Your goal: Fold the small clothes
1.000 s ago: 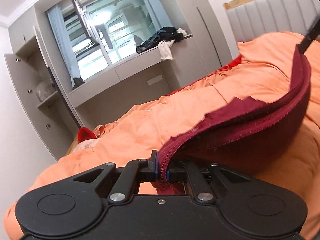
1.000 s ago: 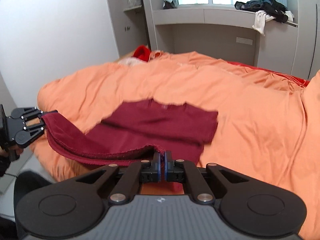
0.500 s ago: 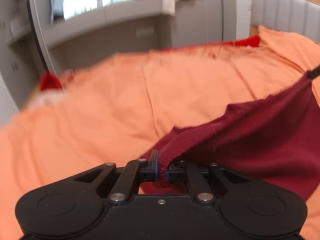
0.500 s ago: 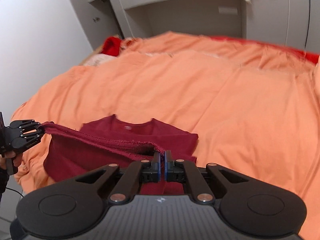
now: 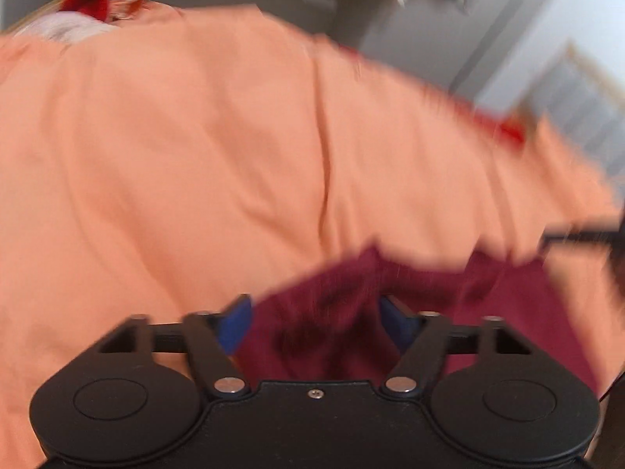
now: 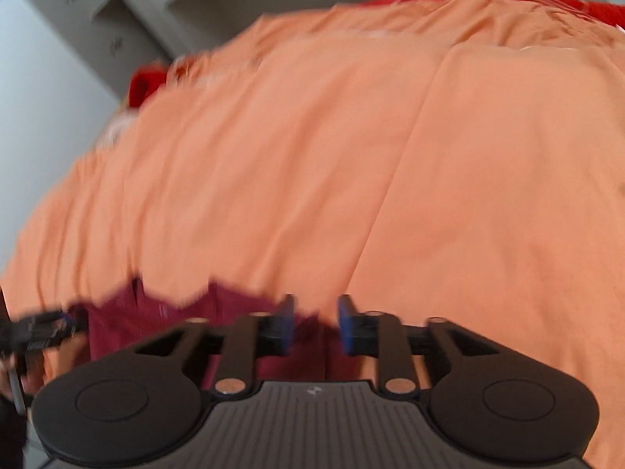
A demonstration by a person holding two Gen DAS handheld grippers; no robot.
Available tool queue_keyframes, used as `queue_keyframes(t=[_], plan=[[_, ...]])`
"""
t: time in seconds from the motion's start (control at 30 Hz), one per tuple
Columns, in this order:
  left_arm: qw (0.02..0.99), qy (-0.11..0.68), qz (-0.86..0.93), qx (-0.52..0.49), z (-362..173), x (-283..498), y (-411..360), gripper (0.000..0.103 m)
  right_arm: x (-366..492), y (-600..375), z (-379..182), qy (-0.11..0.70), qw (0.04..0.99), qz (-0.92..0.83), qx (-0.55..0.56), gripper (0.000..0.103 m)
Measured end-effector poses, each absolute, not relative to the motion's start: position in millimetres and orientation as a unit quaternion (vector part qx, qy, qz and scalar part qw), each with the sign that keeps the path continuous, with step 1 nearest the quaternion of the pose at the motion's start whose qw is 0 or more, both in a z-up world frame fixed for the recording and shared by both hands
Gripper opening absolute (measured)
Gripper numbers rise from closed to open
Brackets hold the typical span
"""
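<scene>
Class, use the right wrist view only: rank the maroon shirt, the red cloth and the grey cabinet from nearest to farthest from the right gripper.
1. Maroon shirt: at the right gripper, lower left.
2. Red cloth: bed's far edge, upper left.
3. Grey cabinet: beyond the bed, top left.

one maroon garment [image 5: 351, 332], lower centre of the left wrist frame. one orange cover [image 5: 195, 136] filling both frames. two grippers: left gripper [image 5: 316, 326] and right gripper [image 6: 314, 326], each at lower centre of its own frame, jaws opening. one red item [image 6: 142, 84], upper left of the right wrist frame.
</scene>
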State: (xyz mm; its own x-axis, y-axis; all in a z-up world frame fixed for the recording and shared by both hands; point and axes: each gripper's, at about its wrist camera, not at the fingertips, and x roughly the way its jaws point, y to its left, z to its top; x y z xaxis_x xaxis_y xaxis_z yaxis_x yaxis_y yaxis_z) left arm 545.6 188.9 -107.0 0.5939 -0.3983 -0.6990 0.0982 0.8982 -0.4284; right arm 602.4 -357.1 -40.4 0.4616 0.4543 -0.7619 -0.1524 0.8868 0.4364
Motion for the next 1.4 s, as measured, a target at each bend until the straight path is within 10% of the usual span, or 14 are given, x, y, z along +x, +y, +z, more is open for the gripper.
queue_keyframes(t=[0.23, 0.9, 1.0, 1.03, 1.07, 1.4], plan=[[0.929, 0.350, -0.088, -0.083, -66.6, 511.7, 196.8, 0.099, 554.2, -351.4, -23.4, 0.406, 0.875, 0.263, 0.034, 0.039], [0.922, 0.299, -0.224, -0.098, -142.8, 507.8, 176.0, 0.082, 562.7, -361.5, -74.9, 0.392, 0.849, 0.336, 0.116, 0.035], [0.917, 0.314, -0.231, -0.087, -145.4, 518.2, 168.1, 0.055, 566.7, -355.2, -77.0, 0.391, 0.845, 0.345, 0.116, 0.030], [0.911, 0.328, -0.236, -0.084, -147.7, 522.9, 165.4, 0.021, 567.1, -352.7, -77.0, 0.390, 0.845, 0.347, 0.114, 0.027], [0.907, 0.336, -0.239, -0.087, -150.6, 525.7, 164.1, 0.010, 567.2, -350.9, -75.9, 0.389, 0.845, 0.350, 0.110, 0.017], [0.891, 0.304, -0.290, -0.174, -120.5, 513.5, 182.1, 0.008, 555.5, -359.0, -48.4, 0.339, 0.851, 0.362, 0.174, 0.006]])
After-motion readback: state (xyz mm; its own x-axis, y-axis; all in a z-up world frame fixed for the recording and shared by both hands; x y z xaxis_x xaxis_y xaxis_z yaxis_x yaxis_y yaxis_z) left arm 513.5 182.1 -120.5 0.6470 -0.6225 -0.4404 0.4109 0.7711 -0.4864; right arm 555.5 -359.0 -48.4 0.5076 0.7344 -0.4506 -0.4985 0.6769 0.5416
